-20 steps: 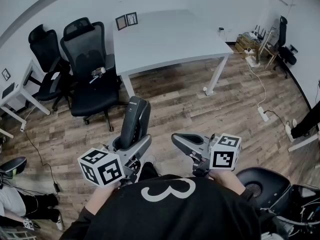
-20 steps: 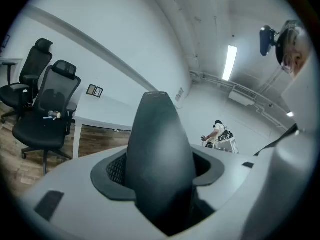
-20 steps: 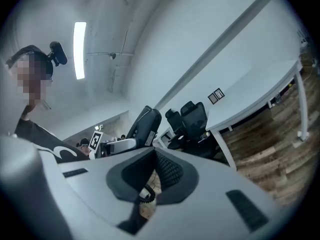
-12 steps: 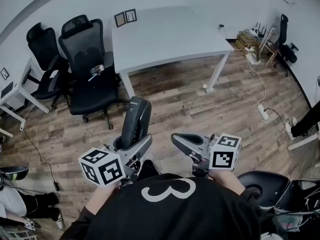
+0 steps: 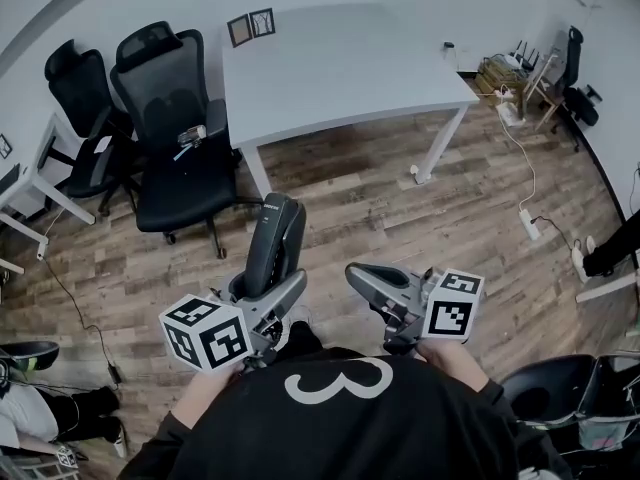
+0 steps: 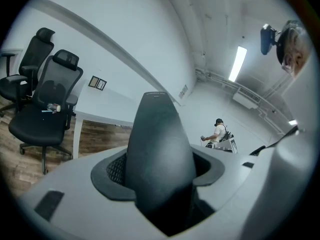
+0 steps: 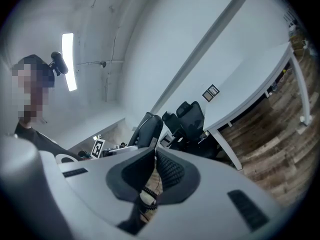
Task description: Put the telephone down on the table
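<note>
Jaws of the left gripper (image 6: pixel 160 166) clamped on the lower part of a dark telephone handset (image 6: pixel 157 134), pads pressing it from both sides. Handset stands roughly upright out of the jaws, top end leaning a little toward the table. Right gripper (image 7: pixel 154 171): jaws drawn together, only a thin slit between the ribbed pads. A bit of coiled cord (image 7: pixel 146 193) shows low in that slit; cannot tell whether it is pinched.

Head view: left gripper (image 5: pixel 265 293) and handset (image 5: pixel 277 238) are in the air over the wood-plank floor (image 5: pixel 380 208), short of the near edge of the white table (image 5: pixel 340 68), off its near-left corner. Handset not on the table. Right gripper (image 5: pixel 372 283) level beside it, apart, pointing left.

Two small picture frames (image 5: pixel 251 26) at the table's far-left corner; a small dark item (image 5: pixel 449 46) at the far-right corner. Two black office chairs (image 5: pixel 175 138) left of the table, a small object (image 5: pixel 192 136) on the nearer one's seat.
</note>
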Available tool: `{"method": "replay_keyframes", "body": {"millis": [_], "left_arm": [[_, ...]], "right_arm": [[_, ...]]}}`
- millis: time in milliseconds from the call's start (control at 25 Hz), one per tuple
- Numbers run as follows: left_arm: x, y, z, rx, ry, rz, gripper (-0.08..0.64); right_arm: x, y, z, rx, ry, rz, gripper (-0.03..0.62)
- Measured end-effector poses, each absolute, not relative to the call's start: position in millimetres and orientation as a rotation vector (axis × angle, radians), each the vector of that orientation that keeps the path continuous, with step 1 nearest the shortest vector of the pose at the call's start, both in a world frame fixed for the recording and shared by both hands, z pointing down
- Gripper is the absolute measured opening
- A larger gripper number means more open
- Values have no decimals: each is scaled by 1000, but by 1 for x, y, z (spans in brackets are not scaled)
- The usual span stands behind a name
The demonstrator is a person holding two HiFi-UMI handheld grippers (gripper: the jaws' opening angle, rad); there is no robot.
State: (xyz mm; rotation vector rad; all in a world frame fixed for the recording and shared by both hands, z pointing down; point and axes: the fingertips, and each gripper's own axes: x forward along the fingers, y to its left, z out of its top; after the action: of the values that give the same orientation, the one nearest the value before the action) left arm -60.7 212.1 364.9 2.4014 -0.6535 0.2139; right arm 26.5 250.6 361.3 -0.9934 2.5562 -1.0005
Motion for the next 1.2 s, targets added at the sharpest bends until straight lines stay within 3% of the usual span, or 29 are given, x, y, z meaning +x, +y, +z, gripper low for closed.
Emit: {"method": "replay_keyframes", "body": {"millis": [1200], "left_arm": [[-109, -25, 359, 2410, -614, 147, 293]], "right_arm": [[-21, 20, 348, -1060, 2567, -997, 9]]}}
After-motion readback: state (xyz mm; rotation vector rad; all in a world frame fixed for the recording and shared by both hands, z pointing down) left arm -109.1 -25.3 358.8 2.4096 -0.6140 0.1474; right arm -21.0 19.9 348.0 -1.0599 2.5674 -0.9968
